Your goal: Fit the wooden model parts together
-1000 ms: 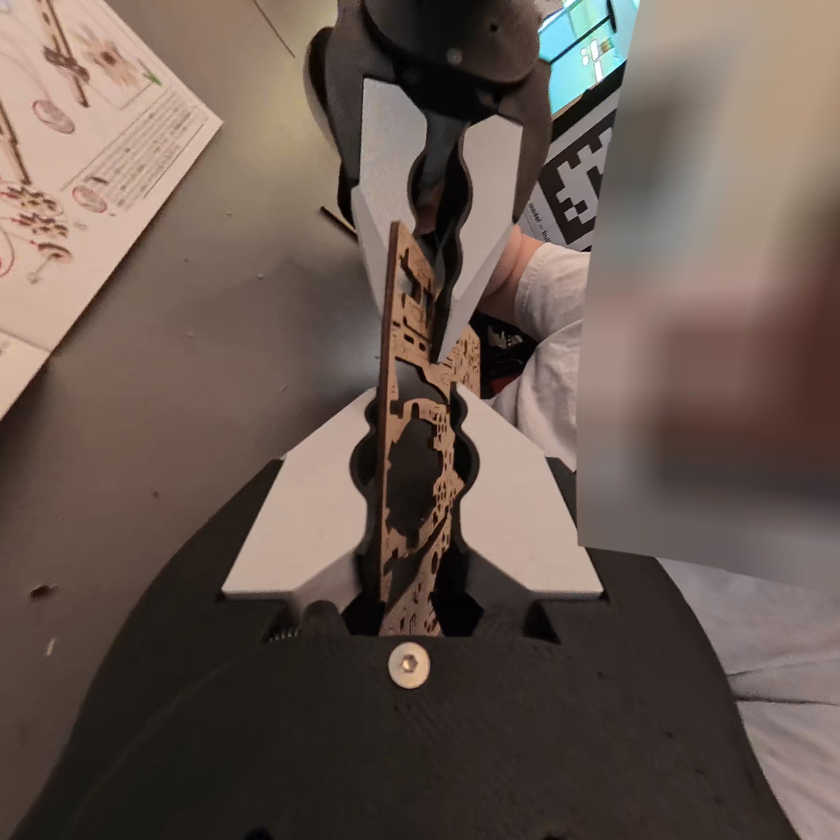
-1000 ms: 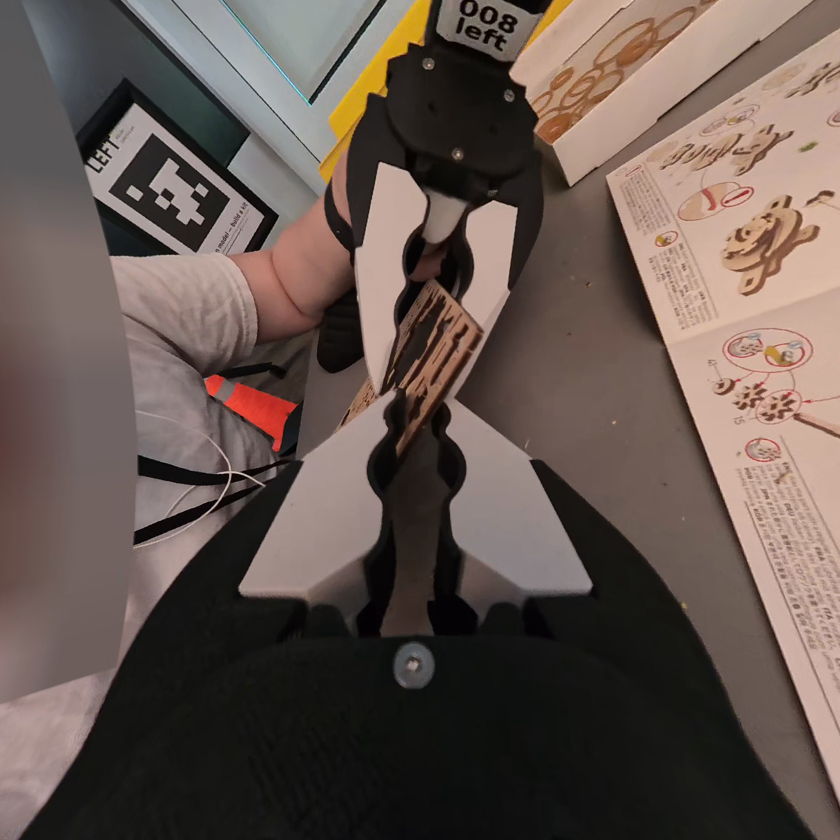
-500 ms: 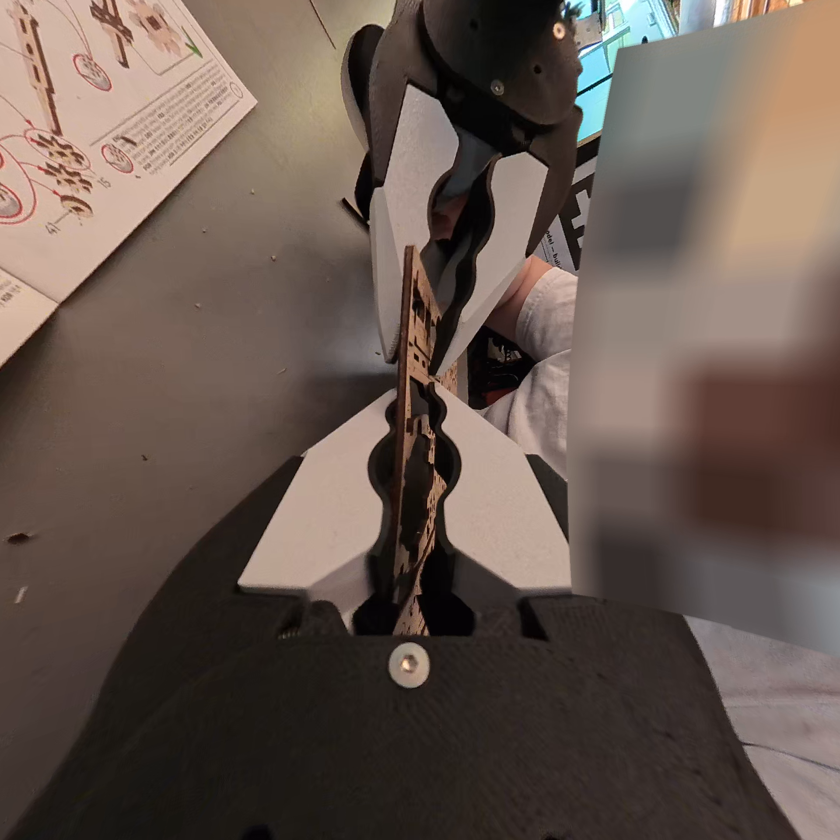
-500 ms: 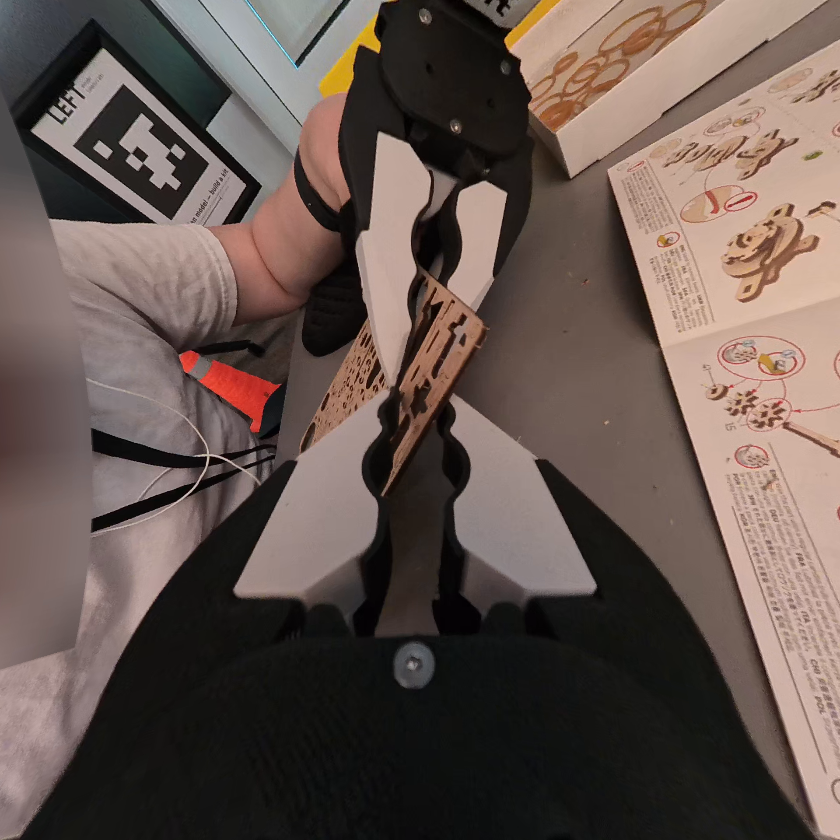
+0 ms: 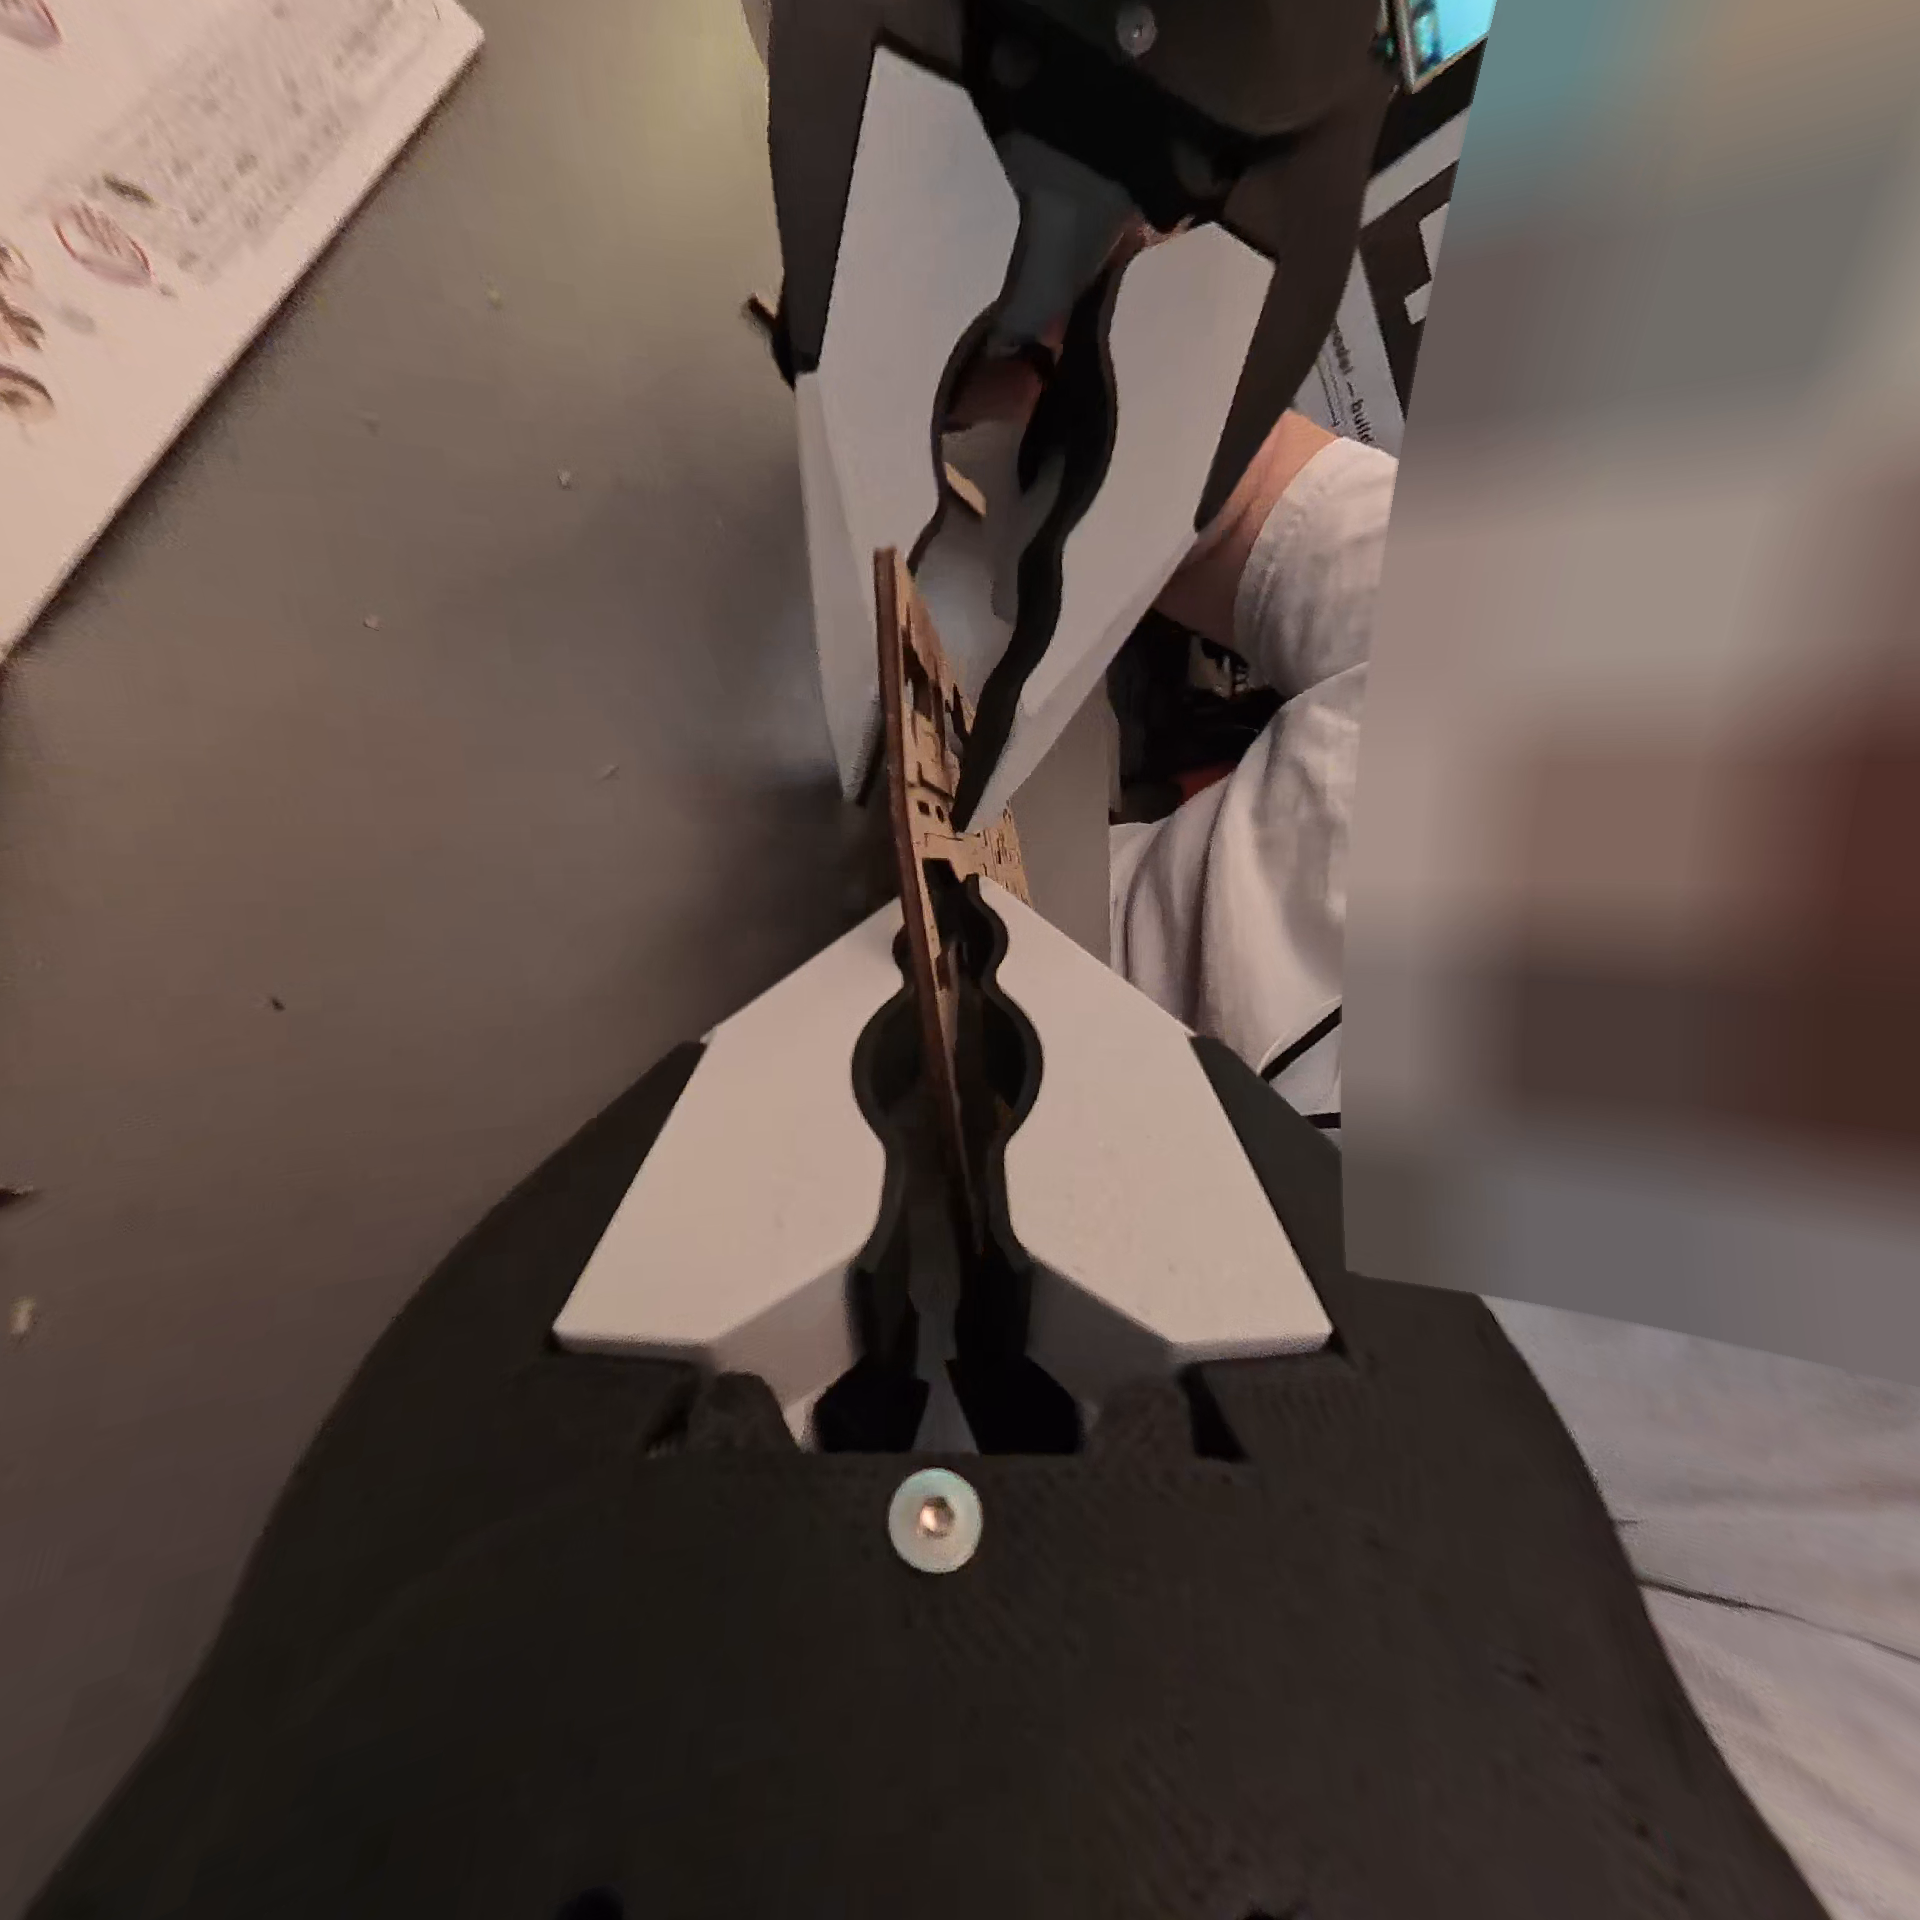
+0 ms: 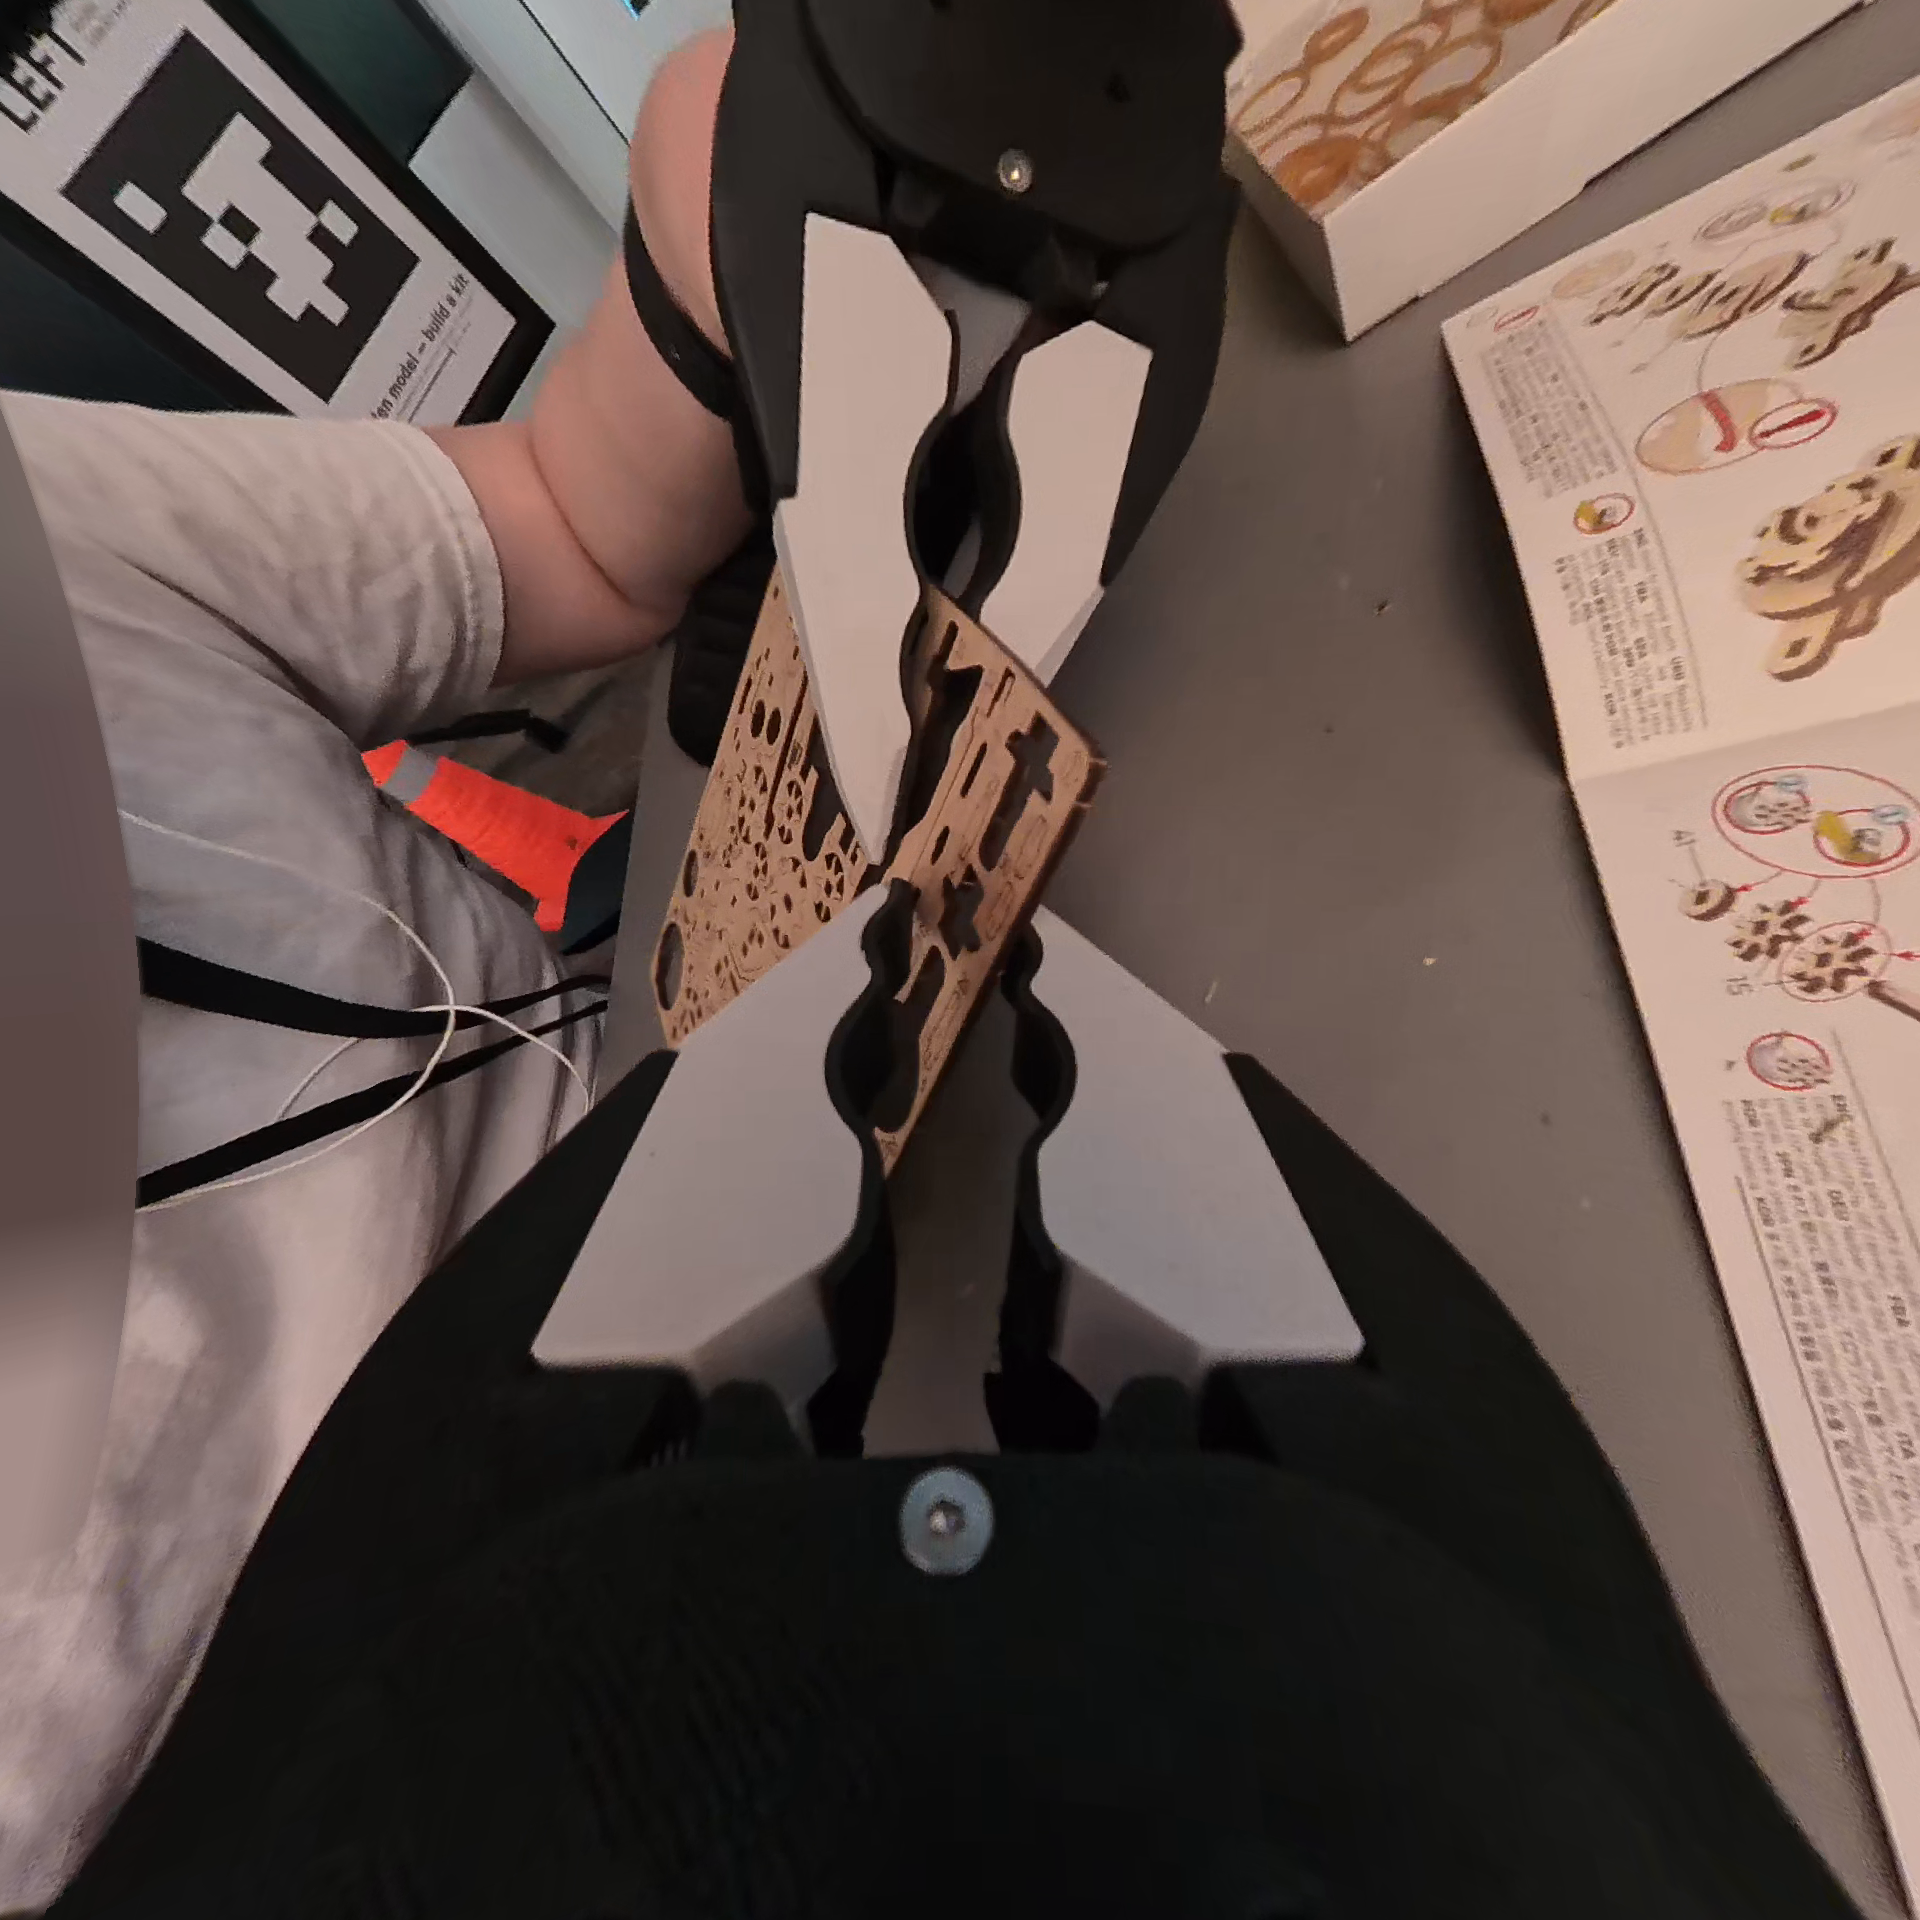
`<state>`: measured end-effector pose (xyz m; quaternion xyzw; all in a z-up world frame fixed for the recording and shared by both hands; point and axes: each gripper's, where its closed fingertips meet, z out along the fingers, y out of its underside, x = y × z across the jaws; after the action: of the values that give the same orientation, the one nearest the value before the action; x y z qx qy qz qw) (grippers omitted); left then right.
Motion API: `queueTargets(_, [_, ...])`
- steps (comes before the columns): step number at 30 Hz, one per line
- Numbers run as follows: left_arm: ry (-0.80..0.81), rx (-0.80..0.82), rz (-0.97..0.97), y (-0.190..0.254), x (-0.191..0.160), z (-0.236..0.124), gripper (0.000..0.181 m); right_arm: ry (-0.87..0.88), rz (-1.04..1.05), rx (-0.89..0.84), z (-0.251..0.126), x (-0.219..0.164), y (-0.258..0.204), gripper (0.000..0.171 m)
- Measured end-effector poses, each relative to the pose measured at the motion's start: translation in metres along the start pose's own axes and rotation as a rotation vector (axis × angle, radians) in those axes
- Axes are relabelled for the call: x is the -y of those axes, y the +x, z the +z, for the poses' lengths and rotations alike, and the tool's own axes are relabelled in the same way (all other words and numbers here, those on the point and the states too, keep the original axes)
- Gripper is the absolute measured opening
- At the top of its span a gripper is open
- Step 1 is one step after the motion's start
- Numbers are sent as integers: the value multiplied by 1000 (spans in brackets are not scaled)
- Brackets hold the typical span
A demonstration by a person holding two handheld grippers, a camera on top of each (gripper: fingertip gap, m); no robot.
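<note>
A thin laser-cut wooden sheet (image 5: 914,748) of model parts is held in the air between both grippers. In the left wrist view it is edge-on and slightly bowed. My left gripper (image 5: 948,909) is shut on its near end. My right gripper (image 5: 920,810) comes down from the top, with its fingertips on either side of the far end. In the right wrist view the sheet (image 6: 997,790) shows its cut-out face and sits slanted between the fingers of my right gripper (image 6: 951,914), touching both. The left gripper (image 6: 966,769) clamps it from above.
Printed instruction sheets (image 6: 1766,831) lie on the dark table (image 6: 1299,831), also at the left in the left wrist view (image 5: 156,260). A white box of wooden rings (image 6: 1455,156) stands at the back. A marker card (image 6: 260,239), an orange-handled tool (image 6: 488,810) and the person's arm (image 6: 623,468) are at the left. Only a small space, under 4 cm, lies between the two pairs of fingers.
The two grippers have drawn closer together. The sheet reaches deeper between the right fingers and shows more of its face in the right wrist view. It now looks bowed in the left wrist view.
</note>
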<state>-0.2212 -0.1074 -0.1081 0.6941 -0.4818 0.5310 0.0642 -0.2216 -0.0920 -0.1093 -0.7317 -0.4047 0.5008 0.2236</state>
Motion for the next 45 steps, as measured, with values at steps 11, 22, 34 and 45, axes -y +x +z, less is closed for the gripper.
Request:
queueTargets(11, [21, -35, 44, -1, 4, -1, 0, 9, -5, -25, -1, 1, 3, 14])
queueTargets(22, [63, -43, 13, -3, 9, -2, 1, 19, 7, -33, -1, 2, 5, 14])
queueTargets(34, [68, -34, 9, -5, 7, 2, 0, -24, -17, -59, -1, -3, 7, 14])
queueTargets(45, [79, -9, 19, -7, 9, 2, 0, -36, -33, -93, -2, -4, 10, 16])
